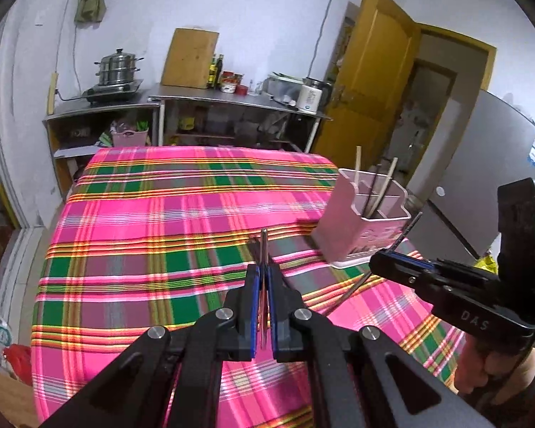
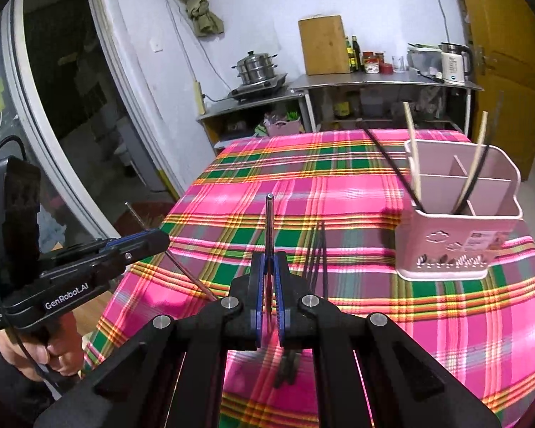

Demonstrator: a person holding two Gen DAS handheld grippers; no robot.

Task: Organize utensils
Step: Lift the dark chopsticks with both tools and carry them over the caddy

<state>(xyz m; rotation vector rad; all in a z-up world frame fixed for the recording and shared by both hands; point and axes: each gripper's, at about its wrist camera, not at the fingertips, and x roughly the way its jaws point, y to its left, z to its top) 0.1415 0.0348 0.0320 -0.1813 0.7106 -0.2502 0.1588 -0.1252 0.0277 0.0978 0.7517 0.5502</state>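
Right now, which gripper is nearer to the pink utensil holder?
Right. The right gripper is just beside the pink utensil holder, near its base; the left gripper is farther away, across the tablecloth.

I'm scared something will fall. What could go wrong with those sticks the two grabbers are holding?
1. The left gripper and right gripper each pinch one thin chopstick near its middle, so a stick might swivel or slip out.
2. The pink holder already has chopsticks leaning outward; a new one could knock them.
3. The holder stands near the table's edge, so a bump might tip it.
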